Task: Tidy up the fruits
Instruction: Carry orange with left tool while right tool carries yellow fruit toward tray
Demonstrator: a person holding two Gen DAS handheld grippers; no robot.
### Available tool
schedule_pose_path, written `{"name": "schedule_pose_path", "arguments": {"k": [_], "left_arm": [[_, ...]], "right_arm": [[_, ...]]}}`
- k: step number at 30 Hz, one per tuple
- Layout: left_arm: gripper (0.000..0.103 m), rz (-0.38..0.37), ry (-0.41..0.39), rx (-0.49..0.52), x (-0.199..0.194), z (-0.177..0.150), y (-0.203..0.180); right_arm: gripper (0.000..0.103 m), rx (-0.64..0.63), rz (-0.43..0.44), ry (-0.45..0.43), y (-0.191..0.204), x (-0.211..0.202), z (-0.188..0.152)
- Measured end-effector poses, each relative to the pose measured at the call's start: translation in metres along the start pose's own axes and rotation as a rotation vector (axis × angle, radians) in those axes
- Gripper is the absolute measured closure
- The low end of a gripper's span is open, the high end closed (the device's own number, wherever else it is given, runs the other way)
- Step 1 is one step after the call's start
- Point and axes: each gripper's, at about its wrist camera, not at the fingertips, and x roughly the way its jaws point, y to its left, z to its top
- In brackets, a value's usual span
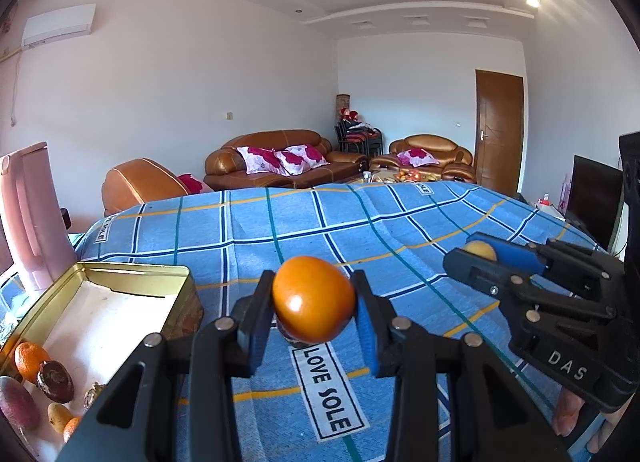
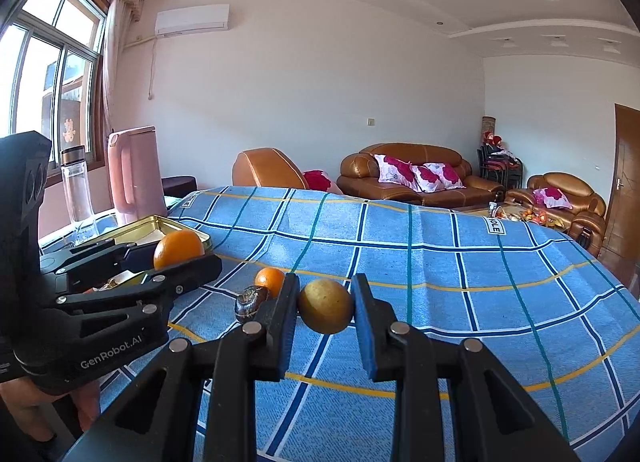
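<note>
2 fruits are in transit above the blue checked cloth (image 1: 280,222): at left, the left gripper (image 1: 314,304) clamps an orange (image 1: 313,299) near the gold tin (image 1: 132,274); at right, the right gripper (image 2: 325,306) pinches a yellow fruit (image 2: 326,306). Next, I judge, each carries over the tin, then releases low among the fruit there.

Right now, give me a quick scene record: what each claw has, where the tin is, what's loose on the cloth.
left claw: shut on an orange, held above the cloth
right claw: shut on a yellow fruit, held above the cloth
tin: open, gold rim, to the left claw's left; holds several fruits at its near end
cloth: blue checked, covers the table
loose on cloth: a small orange and a dark fruit beside it
</note>
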Motion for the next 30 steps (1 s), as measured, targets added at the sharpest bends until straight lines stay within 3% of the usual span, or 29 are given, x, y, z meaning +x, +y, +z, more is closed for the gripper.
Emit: {"name": "schedule_pose_path", "arguments": {"k": [30], "left_arm": [[0.064,0.061,-0.036,-0.034,-0.052,-0.019,0.05]], "right_arm": [[0.074,-0.086,0.137,0.016,0.08,0.011,0.001]]}}
